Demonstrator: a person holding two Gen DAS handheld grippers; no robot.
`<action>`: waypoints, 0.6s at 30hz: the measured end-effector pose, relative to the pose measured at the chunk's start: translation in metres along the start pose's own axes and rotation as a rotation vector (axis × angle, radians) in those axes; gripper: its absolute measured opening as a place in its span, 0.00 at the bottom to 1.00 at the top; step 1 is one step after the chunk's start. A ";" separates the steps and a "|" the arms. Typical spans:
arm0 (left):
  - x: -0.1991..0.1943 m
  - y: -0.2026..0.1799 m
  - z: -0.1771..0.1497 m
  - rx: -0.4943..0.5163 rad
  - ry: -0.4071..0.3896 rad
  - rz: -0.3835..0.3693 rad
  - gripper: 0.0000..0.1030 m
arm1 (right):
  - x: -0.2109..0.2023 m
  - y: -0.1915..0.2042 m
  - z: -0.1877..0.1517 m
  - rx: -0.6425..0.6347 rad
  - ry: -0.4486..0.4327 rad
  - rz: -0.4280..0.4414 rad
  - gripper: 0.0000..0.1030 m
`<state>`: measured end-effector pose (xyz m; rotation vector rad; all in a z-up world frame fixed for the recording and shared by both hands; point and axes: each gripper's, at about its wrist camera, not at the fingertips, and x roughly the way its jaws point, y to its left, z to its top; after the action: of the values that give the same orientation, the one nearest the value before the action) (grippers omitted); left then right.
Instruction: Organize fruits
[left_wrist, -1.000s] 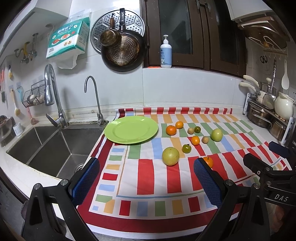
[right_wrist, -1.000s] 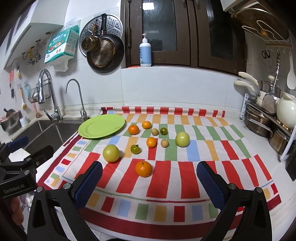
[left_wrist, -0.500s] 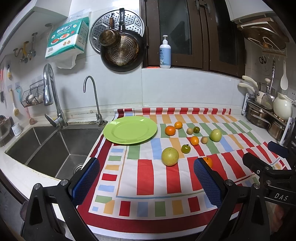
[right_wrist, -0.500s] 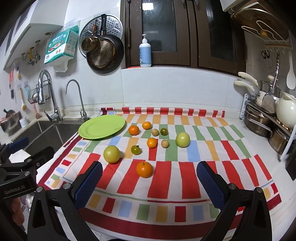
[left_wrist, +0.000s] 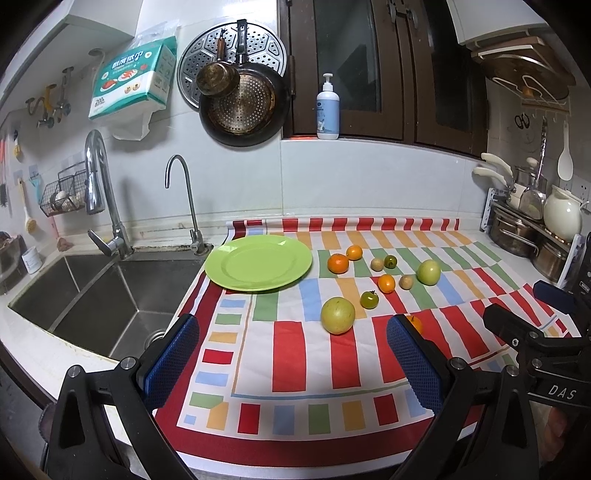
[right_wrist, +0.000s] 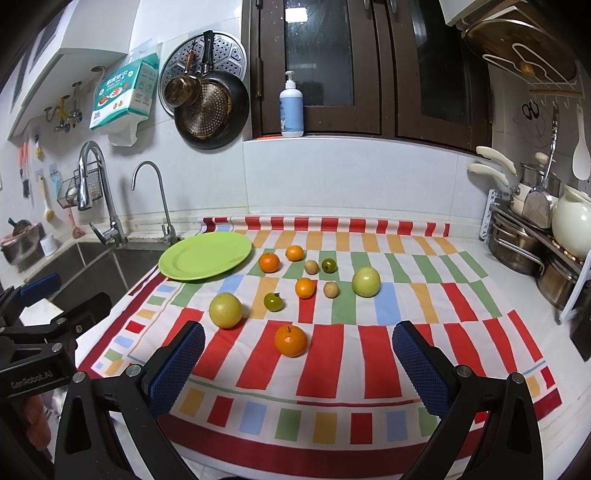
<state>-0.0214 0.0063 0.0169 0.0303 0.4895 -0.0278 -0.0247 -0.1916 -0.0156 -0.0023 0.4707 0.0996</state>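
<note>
An empty green plate (left_wrist: 258, 266) (right_wrist: 205, 255) lies at the back left of a striped cloth (left_wrist: 288, 362) (right_wrist: 332, 354). Several fruits lie loose to its right: a yellow-green apple (left_wrist: 337, 315) (right_wrist: 225, 310), a pale green apple (left_wrist: 429, 272) (right_wrist: 366, 281), oranges, small green tomatoes and small brown fruits. The nearest orange (right_wrist: 290, 340) sits just ahead of my right gripper (right_wrist: 297, 373), whose jaws are wide open and empty. My left gripper (left_wrist: 291, 363) is open and empty too, above the cloth's front, short of the yellow-green apple. In the left wrist view that orange (left_wrist: 415, 322) peeks from behind the right finger.
A steel double sink (left_wrist: 92, 295) with two taps lies left of the cloth. A rack of pots and a white jug (left_wrist: 561, 216) stands at the right edge. Pans hang on the wall and a pump bottle (right_wrist: 291, 107) stands on the ledge.
Both views have shifted very slightly; the fruits and the plate lie where they were, and both grippers stay open.
</note>
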 end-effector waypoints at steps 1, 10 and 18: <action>0.000 0.000 0.000 0.000 -0.001 -0.001 1.00 | 0.000 0.000 0.000 0.001 0.000 0.001 1.00; 0.001 0.000 0.001 0.002 -0.002 -0.008 1.00 | 0.000 0.000 0.000 0.000 0.003 0.000 1.00; 0.007 0.000 0.003 0.010 0.007 -0.018 1.00 | 0.003 0.000 0.002 0.004 0.014 0.002 1.00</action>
<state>-0.0135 0.0059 0.0165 0.0362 0.4965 -0.0482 -0.0216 -0.1915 -0.0151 0.0011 0.4848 0.1010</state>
